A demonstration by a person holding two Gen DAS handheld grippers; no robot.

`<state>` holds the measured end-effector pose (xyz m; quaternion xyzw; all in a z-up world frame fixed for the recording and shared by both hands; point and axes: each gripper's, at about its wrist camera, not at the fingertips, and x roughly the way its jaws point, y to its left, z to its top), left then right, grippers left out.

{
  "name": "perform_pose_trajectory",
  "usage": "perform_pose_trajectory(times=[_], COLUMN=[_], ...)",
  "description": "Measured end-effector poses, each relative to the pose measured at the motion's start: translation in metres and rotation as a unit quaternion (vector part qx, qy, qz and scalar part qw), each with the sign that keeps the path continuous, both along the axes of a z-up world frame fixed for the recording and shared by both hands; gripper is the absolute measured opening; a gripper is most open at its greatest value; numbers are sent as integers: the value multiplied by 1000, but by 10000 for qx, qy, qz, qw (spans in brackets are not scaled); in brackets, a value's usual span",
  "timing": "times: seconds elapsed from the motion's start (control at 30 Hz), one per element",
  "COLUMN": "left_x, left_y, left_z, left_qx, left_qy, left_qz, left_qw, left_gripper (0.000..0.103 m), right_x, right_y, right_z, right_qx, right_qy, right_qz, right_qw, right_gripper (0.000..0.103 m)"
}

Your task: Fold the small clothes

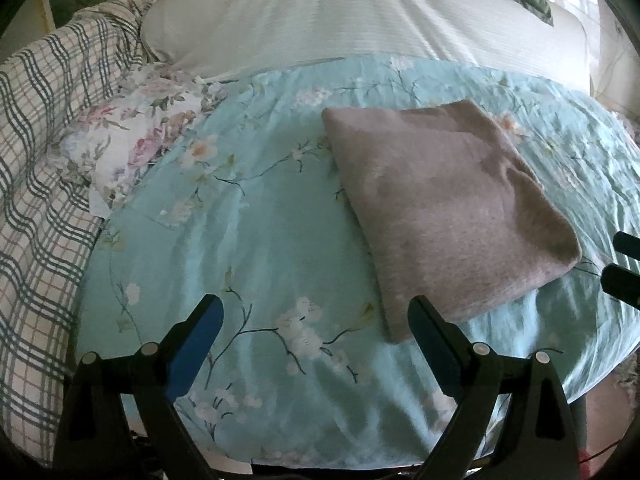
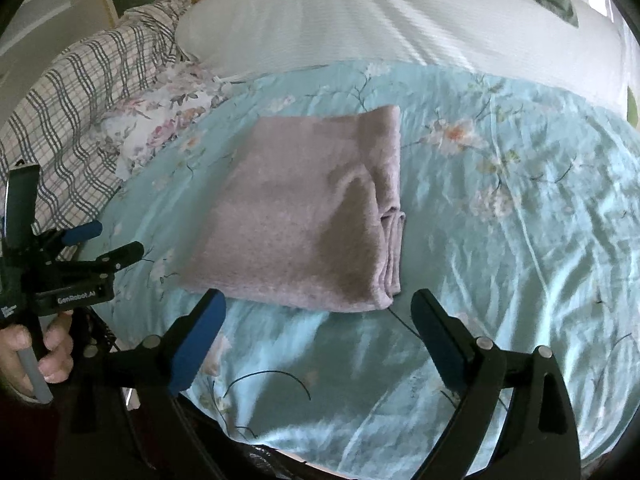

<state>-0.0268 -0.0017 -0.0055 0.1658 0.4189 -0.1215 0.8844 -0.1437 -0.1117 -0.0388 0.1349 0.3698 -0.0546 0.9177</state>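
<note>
Left wrist view: the left claw point(image 1: 314, 312) hangs spread wide with nothing between its fingers, above the light blue flowered bedspread point(image 1: 248, 240).
Garment here: the mauve knit garment point(image 1: 448, 216) lies folded into a thick square, its near corner just beside the right-hand finger and apart from it.
Room on this side: bare bedspread reaches left to a flowered pillow point(image 1: 132, 148) and a plaid blanket point(image 1: 40, 160); the bed's rounded near edge is close below the claw.
Right wrist view: the right claw point(image 2: 318, 306) is also spread and empty, just short of the garment's point(image 2: 304, 208) near edge.
Progress: the stacked layers at the right edge suggest the folding is finished or nearly so; perhaps only tidying remains.
Room on that side: wide open bedspread point(image 2: 500, 220) lies to the right, while the left claw point(image 2: 108, 240), held in the person's hand point(image 2: 44, 352), crowds the left.
</note>
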Motion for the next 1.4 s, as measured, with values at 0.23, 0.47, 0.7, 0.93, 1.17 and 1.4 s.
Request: perform_pose_trajectory(times=[0.23, 0.47, 0.7, 0.93, 1.17, 1.4], left_x=[12, 28, 44, 53, 48, 40], left_y=[-5, -10, -13, -13, -14, -12], left_z=[-4, -5, -9, -7, -4, 4], left_qx=[-71, -107, -181, -300, -316, -365], left_qy=[89, 137, 255, 302, 251, 151], left_qz=[-60, -63, -66, -47, -74, -64], left_qw=[9999, 9998, 9995, 9991, 9992, 9992], left_gripper=[94, 94, 94, 94, 94, 94], right_x=[14, 30, 49, 67, 72, 68], right_y=[-2, -9, -13, -13, -7, -6], right_z=[-4, -5, -6, -8, -8, -2], right_qx=[27, 44, 36, -3, -91, -132], right_qy=[63, 126, 221, 383, 471, 417], right_qz=[37, 34, 106, 217, 330, 353], right_qw=[10000, 9999, 9997, 9990, 9983, 9984], right_gripper=[94, 94, 94, 94, 94, 94])
